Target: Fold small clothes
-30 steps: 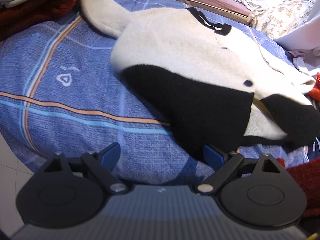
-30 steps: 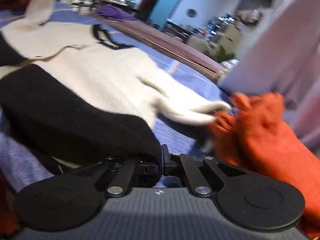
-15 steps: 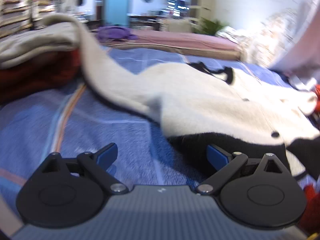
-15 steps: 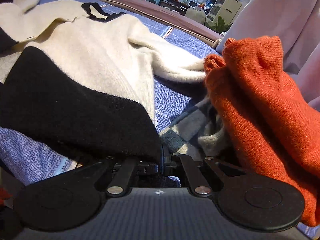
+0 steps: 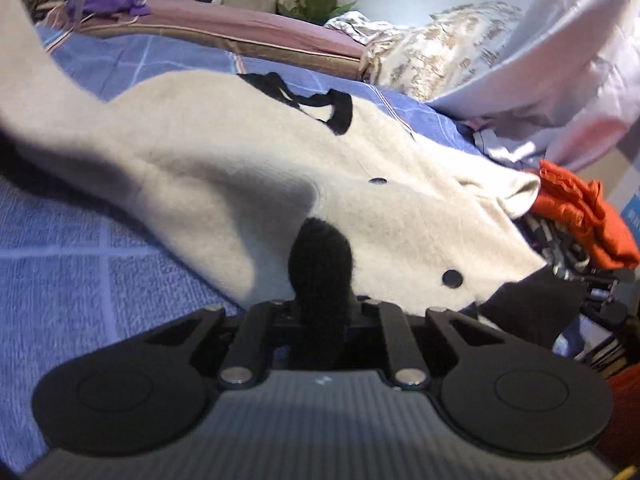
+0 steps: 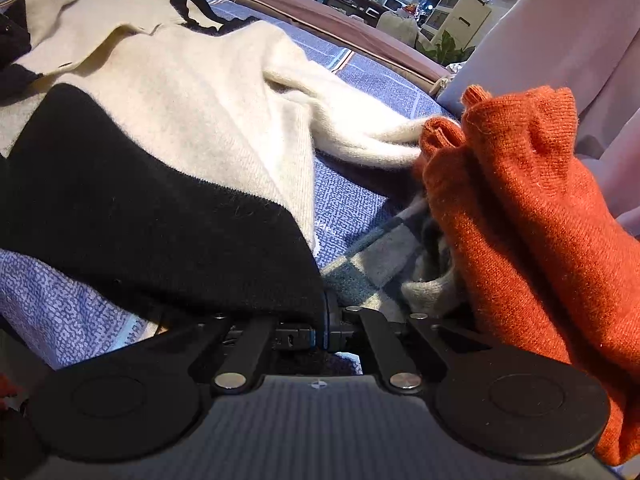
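Left wrist view: the left tongs (image 5: 320,316) at lower centre were closed on a bunched fold of the black hem band (image 5: 320,256) of a small cream-and-black knitted cardigan (image 5: 248,176), which rose as a dark tuft between the two arms. The cardigan lay spread across the middle of the frame on a blue checked bedspread (image 5: 68,264), its black-trimmed neckline (image 5: 320,108) towards the upper centre and two dark buttons (image 5: 452,278) along its front at right of centre. One cream sleeve (image 5: 36,92) ran off to the upper left. A crumpled orange knitted garment (image 5: 580,216) lay at the right edge, touching the cardigan's other cuff.

Right wrist view: the right tongs (image 6: 324,320) at lower centre were shut tight on the corner of the same black hem band (image 6: 132,208), which filled the left-centre of the frame. The cream body (image 6: 192,92) of the cardigan extended to the upper left, and its sleeve (image 6: 360,128) reached right of centre to meet the orange garment (image 6: 532,208) at the right. A grey checked cloth (image 6: 380,256) lay just below that garment, beside the tongs. The bedspread (image 6: 52,300) showed at lower left.
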A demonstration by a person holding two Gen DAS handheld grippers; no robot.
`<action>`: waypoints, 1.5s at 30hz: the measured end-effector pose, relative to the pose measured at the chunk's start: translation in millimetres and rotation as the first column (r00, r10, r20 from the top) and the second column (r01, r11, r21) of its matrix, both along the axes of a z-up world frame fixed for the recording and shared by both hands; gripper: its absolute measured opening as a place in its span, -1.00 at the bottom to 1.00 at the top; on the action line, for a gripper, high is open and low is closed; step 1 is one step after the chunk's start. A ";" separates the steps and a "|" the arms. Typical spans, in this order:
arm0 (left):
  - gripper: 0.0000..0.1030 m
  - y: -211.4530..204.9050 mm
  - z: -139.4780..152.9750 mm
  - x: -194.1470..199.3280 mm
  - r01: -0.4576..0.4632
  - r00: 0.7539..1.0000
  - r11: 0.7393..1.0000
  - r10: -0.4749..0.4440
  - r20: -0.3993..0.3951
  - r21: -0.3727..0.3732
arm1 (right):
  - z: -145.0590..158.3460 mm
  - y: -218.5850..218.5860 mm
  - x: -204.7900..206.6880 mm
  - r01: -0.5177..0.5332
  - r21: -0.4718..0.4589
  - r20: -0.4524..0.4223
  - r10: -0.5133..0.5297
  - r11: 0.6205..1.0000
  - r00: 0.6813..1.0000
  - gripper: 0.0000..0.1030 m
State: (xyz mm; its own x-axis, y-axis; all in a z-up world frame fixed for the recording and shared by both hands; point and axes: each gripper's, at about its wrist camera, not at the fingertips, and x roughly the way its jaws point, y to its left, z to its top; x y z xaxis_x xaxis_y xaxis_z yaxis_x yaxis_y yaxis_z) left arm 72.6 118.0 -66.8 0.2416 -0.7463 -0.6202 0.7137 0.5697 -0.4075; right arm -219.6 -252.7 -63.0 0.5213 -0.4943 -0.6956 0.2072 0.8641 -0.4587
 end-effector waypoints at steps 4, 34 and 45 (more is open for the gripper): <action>-0.78 56.9 43.8 -26.3 -0.143 0.989 0.990 0.143 0.030 -0.005 | 7.1 -1.0 -2.1 -0.012 0.014 0.010 0.012 1.000 1.000 -0.95; 0.99 91.7 4.0 64.0 -0.624 0.766 0.769 0.637 -0.084 0.135 | 5.6 5.4 -18.1 0.010 0.072 -0.027 -0.008 0.997 1.000 -0.90; -0.69 96.8 9.9 102.6 -0.650 0.757 0.757 0.638 -0.143 -0.061 | 5.2 -10.9 -16.8 0.106 0.031 -0.061 -0.104 0.994 0.993 -0.99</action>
